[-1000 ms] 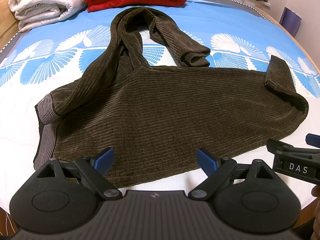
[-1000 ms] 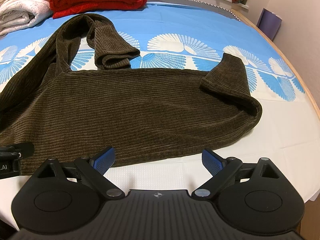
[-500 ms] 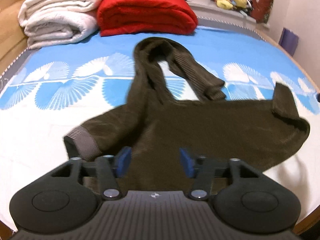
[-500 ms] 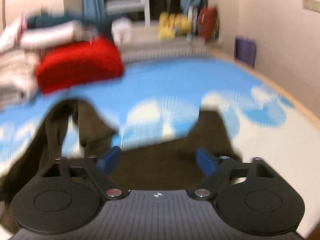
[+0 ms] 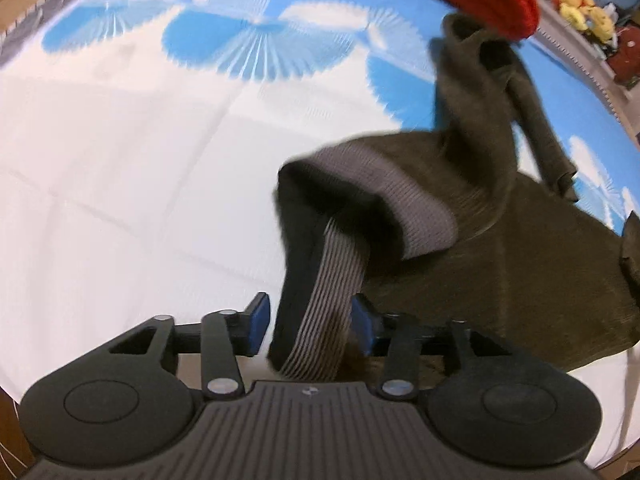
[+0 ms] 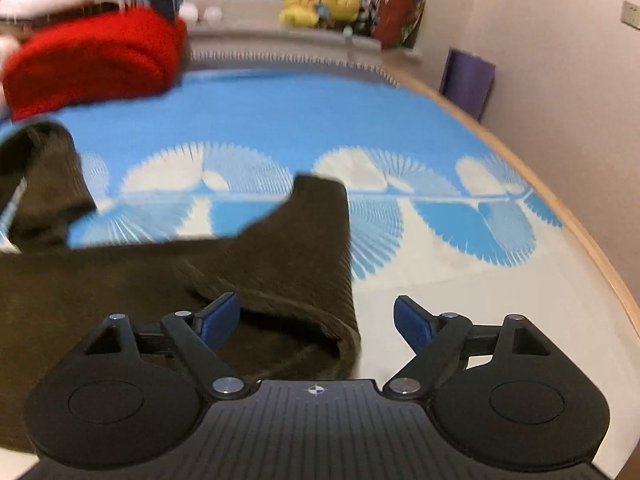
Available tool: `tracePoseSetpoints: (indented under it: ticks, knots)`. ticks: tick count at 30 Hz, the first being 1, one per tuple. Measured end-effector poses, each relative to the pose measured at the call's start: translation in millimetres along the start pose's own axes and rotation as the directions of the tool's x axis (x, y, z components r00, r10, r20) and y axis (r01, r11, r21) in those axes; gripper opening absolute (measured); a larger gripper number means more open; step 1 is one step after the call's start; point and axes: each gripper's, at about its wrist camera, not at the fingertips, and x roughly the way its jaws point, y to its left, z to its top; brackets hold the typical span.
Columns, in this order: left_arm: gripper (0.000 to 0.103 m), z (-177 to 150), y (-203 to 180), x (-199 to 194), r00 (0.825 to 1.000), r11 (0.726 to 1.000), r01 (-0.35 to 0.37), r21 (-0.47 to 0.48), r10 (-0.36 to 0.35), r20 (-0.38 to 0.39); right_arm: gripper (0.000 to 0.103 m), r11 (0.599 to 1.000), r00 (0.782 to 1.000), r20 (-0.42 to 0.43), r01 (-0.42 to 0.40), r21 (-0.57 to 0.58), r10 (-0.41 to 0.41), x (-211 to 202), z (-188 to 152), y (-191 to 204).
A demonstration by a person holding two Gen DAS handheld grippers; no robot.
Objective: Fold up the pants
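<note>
CHANGE: left gripper [image 5: 307, 326], spread a second ago, now half-closed around waistband [image 5: 320, 320] of pants [image 5: 500, 260], contact unclear | right gripper [image 6: 316, 322] opening, hem between fingers | fold not begun

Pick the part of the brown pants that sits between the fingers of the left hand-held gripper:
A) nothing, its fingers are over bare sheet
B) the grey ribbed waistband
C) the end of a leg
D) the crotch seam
B: in the left wrist view the grey ribbed waistband of the brown pants runs down between the blue pads of the left hand-held gripper, with the waist opening gaping just above.
</note>
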Motion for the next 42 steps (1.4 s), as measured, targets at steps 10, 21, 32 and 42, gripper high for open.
tracePoseSetpoints:
  ticks: [10, 21, 32, 42]
  knots:
    - [0.074, 5, -15, 31, 1.000, 0.999, -0.029, 0.043, 0.029, 0.011, 0.083, 0.987, 0.981, -0.152, 0.106, -0.118, -0.123, 77, -20, 2]
    - [0.070, 14, -34, 66, 0.996, 0.990, -0.048, 0.130, 0.057, -0.070, 0.034, 0.982, 0.968, -0.188, 0.181, 0.059, -0.168, 83, -18, -37]
    - [0.014, 9, -30, 14, 0.999, 0.979, -0.004, 0.205, -0.003, 0.036, 0.012, 0.739, 0.940, -0.337, 0.193, 0.645, 0.048, 34, -62, -112]
    - [0.010, 2, 48, -6, 1.000, 0.998, -0.028, 0.053, 0.028, 0.013, 0.022, 0.989, 0.955, -0.290, -0.026, 0.147, 0.068, -18, -74, -61]
